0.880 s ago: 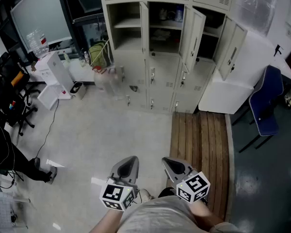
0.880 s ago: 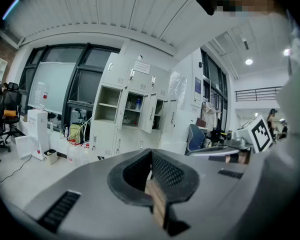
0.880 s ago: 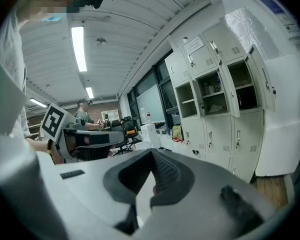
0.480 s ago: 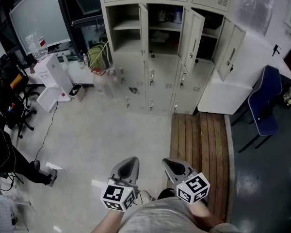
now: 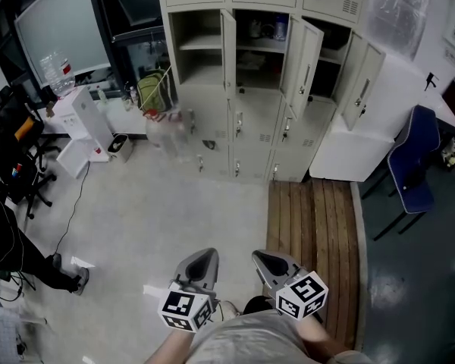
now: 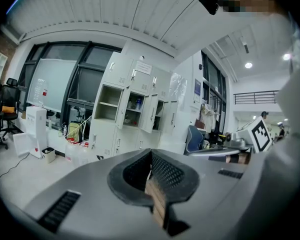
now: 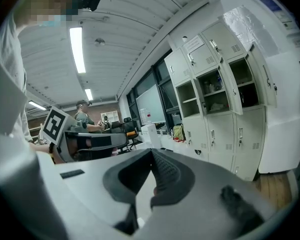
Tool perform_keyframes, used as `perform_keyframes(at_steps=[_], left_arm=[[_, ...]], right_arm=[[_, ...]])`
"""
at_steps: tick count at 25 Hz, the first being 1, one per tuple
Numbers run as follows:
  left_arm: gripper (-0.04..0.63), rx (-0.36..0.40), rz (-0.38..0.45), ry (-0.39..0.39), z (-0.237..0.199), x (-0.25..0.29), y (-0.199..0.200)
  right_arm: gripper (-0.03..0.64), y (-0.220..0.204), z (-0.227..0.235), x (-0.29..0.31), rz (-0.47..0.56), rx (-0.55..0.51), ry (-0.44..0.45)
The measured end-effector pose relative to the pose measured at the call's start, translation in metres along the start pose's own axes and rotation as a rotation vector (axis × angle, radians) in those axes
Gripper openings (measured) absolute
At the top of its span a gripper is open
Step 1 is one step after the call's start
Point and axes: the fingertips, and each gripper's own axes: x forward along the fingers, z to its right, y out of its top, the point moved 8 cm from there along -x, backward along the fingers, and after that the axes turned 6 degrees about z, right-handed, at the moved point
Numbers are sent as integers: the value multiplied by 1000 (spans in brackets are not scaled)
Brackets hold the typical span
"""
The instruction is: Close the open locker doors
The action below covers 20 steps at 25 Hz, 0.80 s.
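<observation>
A bank of cream lockers [image 5: 239, 74] stands across the room at the top of the head view. Three upper doors hang open: one [image 5: 228, 40] beside the empty left compartment, one [image 5: 305, 51] by the middle compartment with items on its shelf, and one [image 5: 362, 78] at the right. My left gripper [image 5: 201, 260] and right gripper [image 5: 267, 261] are held low near my body, far from the lockers, both shut and empty. The lockers [image 6: 125, 114] show small beyond the shut left gripper [image 6: 151, 159], and the lockers [image 7: 220, 99] also show past the shut right gripper [image 7: 151, 159].
A slatted wooden platform [image 5: 312, 218] lies on the floor before the lockers' right side. A white cabinet [image 5: 349, 146] and blue chair [image 5: 413, 158] stand at the right. Clear water jugs [image 5: 171, 131], a white appliance [image 5: 83, 116] and black chairs [image 5: 11, 139] crowd the left.
The lockers have slid slightly lower in the head view. Both grippers stay shut in about the same place.
</observation>
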Motion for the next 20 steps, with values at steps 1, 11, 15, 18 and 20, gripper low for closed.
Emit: perform_keyframes(at_steps=[1, 11, 15, 18, 20], left_arm=[[15, 0, 0, -1, -2, -1, 0], [15, 3, 0, -16, -19, -3, 1], [15, 3, -5, -28, -25, -1, 3], [15, -1, -2, -24, -35, 2, 4], [15, -5, 2, -20, -42, 7, 4]], right_arm=[[28, 0, -1, 2, -2, 1, -3], [28, -4, -8, 12, -13, 1, -20], [28, -4, -7, 19, -15, 4, -28], [28, -3, -7, 29, -16, 4, -22], [28, -2, -5, 37, -18, 1, -13]])
